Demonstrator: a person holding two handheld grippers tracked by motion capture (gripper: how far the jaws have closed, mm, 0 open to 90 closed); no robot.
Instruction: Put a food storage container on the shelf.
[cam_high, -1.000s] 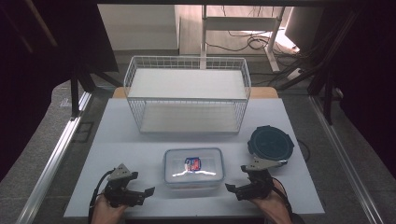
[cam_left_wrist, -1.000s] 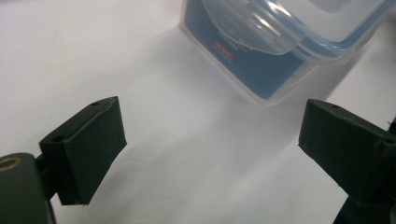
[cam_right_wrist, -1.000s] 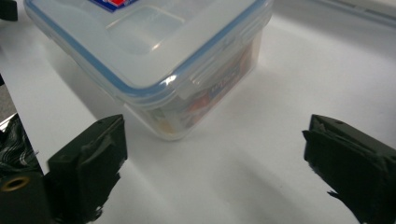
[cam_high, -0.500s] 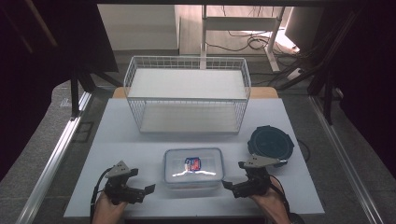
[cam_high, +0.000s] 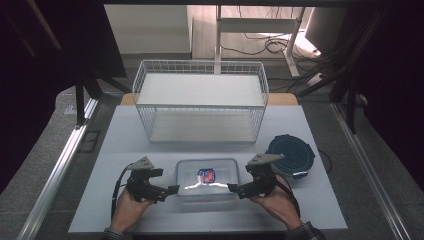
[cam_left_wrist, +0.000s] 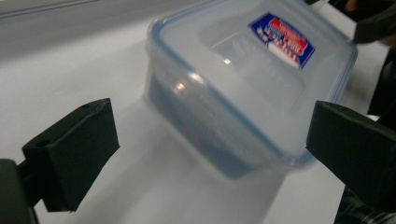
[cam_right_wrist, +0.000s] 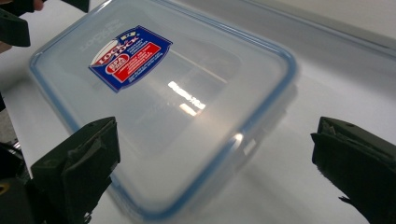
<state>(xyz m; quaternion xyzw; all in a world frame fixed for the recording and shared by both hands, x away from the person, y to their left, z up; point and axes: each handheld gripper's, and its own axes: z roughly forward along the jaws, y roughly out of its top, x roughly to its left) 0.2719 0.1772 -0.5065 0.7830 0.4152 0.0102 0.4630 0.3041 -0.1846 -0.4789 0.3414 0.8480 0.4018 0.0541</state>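
White table (cam_high: 125, 150), lower centre; grey floor (cam_high: 45, 165) at both sides; white desk frame (cam_high: 260, 25) and cables (cam_high: 265, 47), upper centre; dark surroundings.

- The clear lidded container (cam_high: 207, 178) is flanked closely by the left gripper (cam_high: 167, 190) and the right gripper (cam_high: 235, 189), jaws spread.
- Bare surface (cam_high: 135, 145) is left between the container and the wire basket (cam_high: 201, 102) behind it.
- The right side is blocked by a dark round lid (cam_high: 290, 155), just beside the right gripper.
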